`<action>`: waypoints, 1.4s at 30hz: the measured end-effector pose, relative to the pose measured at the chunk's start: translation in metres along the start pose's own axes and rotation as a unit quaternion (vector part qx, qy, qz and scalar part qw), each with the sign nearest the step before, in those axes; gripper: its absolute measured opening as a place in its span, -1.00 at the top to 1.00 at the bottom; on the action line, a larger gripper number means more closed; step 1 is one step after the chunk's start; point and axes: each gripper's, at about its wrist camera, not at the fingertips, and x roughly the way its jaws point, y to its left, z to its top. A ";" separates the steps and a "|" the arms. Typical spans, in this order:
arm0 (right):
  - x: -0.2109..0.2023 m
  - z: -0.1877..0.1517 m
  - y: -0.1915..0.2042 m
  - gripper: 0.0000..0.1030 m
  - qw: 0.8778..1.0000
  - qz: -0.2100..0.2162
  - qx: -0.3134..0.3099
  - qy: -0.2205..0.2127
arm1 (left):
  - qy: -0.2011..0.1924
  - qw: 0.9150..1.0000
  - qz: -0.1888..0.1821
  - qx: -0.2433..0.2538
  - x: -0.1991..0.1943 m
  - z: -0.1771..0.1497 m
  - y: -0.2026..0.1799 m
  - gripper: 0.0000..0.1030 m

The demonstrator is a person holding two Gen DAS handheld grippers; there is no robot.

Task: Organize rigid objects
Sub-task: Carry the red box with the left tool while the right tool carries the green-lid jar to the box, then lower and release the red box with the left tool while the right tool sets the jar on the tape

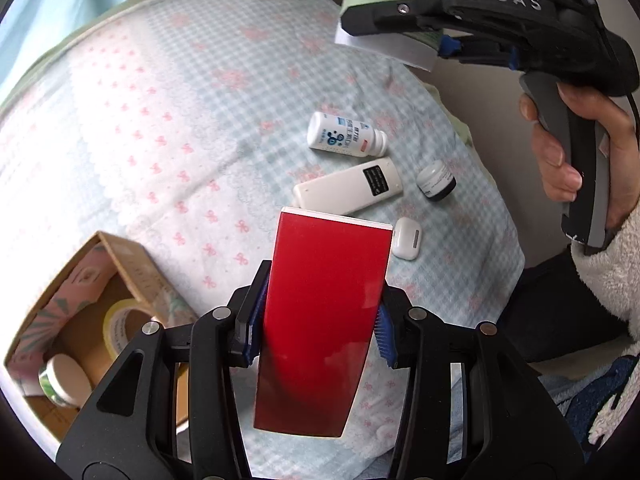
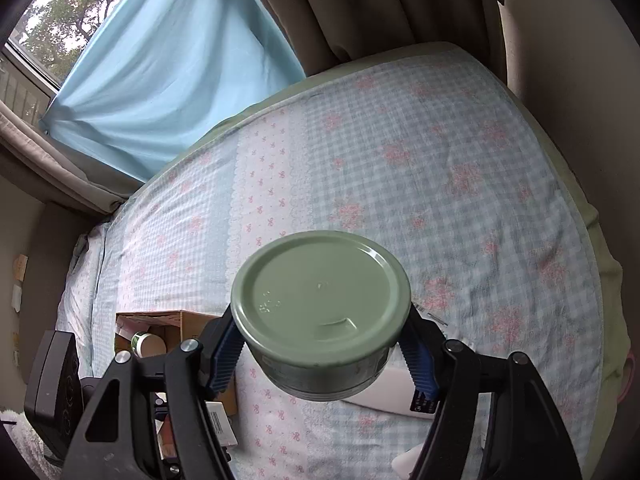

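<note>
The left hand-held gripper point(image 1: 318, 330) has its blue pads clamped on the long sides of a glossy red rectangular box with a white edge point(image 1: 320, 320), held above the bed with its blue-checked, pink-bow sheet point(image 1: 160, 120). At eight o'clock from it an open cardboard box point(image 1: 60, 308) holds a roll of yellowish tape point(image 1: 120, 328) and a white-lidded jar point(image 1: 64, 380). Beyond the red box, toward one o'clock, lie a white remote control point(image 1: 348, 186), a white pill bottle point(image 1: 346, 136), a small dark jar with a white cap point(image 1: 437, 181) and a white earbud case point(image 1: 407, 238). The right hand-held gripper point(image 2: 322, 342) grips a round sage-green tin with a flat lid point(image 2: 320, 300) between its pads, raised over the bed.
</note>
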 end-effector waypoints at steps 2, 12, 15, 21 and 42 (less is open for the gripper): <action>-0.005 -0.004 0.027 -0.28 1.000 0.006 -0.010 0.004 | -0.014 0.999 0.000 -0.029 -0.019 -0.016 0.015 0.21; 0.009 -0.044 0.169 -0.28 0.997 0.054 -0.046 0.038 | -0.066 0.987 0.048 -0.136 -0.110 -0.108 0.116 0.21; 0.018 -0.060 0.206 -0.28 0.996 0.058 -0.057 0.048 | -0.071 0.983 0.065 -0.157 -0.127 -0.135 0.148 0.21; 0.045 -0.089 0.250 -0.28 0.995 0.051 -0.043 0.072 | -0.066 0.978 0.074 -0.186 -0.137 -0.179 0.208 0.21; 0.165 -0.147 0.264 -0.28 0.982 -0.098 -0.071 0.145 | -0.026 0.989 0.073 -0.129 -0.064 -0.200 0.277 0.21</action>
